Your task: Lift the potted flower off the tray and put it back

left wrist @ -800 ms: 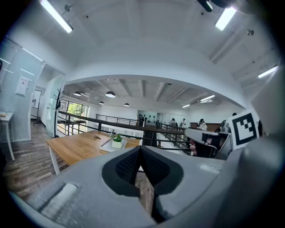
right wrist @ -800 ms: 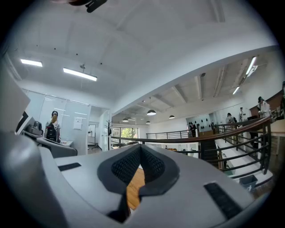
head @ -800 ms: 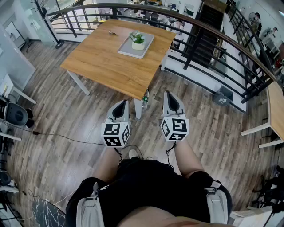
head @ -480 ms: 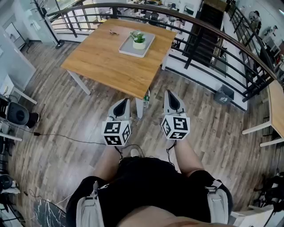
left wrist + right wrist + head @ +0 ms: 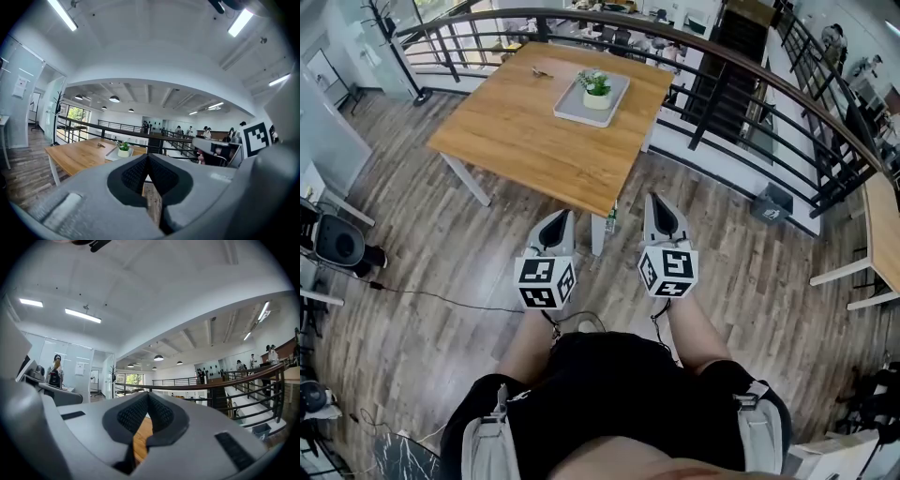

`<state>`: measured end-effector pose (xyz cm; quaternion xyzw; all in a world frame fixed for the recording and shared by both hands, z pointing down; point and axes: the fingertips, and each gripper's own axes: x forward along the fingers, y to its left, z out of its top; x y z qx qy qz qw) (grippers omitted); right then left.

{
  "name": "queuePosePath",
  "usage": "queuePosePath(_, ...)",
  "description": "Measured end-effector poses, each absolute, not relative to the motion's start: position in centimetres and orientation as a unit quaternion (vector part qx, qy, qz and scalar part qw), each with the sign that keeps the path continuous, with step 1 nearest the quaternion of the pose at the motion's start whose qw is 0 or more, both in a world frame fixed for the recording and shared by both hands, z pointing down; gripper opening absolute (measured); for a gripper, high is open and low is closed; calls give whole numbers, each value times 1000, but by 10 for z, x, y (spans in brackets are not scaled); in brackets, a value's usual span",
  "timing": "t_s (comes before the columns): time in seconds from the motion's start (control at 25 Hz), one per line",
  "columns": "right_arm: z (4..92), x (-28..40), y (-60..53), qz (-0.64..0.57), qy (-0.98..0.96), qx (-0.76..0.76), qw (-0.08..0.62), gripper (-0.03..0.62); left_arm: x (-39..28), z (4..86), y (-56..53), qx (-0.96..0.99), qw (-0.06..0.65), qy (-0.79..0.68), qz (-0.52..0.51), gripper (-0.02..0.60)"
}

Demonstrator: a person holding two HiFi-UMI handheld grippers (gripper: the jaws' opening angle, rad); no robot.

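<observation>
**Both grippers clenched empty, flower far off on its tray**

The two fingers of the left gripper [image 5: 562, 217] are clenched tip to tip on nothing, and so are the two of the right gripper [image 5: 654, 200]. The grippers are side by side above the wooden floor [image 5: 441, 244]. Farther off stands one counter [image 5: 525, 131]. Toward its far right lies one tray [image 5: 574, 109], and the one potted flower [image 5: 597, 88] stands upright in it, well apart from both grippers.

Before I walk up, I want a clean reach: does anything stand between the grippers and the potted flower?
Nothing visible does. The left gripper and right gripper, both shut, are short of the table; only bare tabletop lies before the potted flower on its tray. A small object sits aside.
</observation>
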<state>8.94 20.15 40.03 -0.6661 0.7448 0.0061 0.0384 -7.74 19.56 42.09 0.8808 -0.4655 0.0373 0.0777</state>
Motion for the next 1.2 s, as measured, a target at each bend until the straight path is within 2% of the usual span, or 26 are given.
queuePosePath(0.76,403,42,141,14,731,-681,45,-3,-126,436,134,893,82,-442,38,12)
queuePosePath(1.2,396,50,83,23,741,-668,63,-3,-119,434,76,890,74,-450,28,12)
